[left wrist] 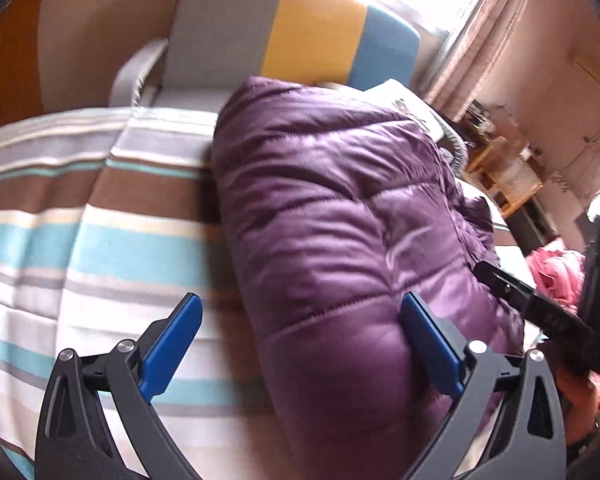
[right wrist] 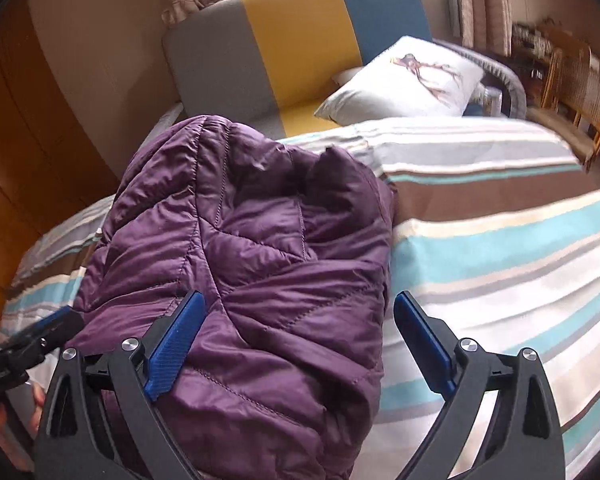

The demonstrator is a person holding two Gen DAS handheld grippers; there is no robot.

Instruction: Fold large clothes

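Looking at the purple puffer jacket (right wrist: 240,280), it's already bundled into a thick fold on the striped bed (right wrist: 500,240). The left hand-held gripper (left wrist: 300,344) and right hand-held gripper (right wrist: 296,344) both hang over it with jaws apart, holding nothing. Next is probably pressing it flatter or one more fold. Only the right view shows the white pillow (right wrist: 404,80) whole.

A purple quilted jacket (left wrist: 332,232) lies bundled on the striped bed cover (left wrist: 80,208). The left tool (left wrist: 300,328) hovers near it, jaws spread wide, its right pad touching the jacket. The right tool (left wrist: 540,312) shows at the right edge.
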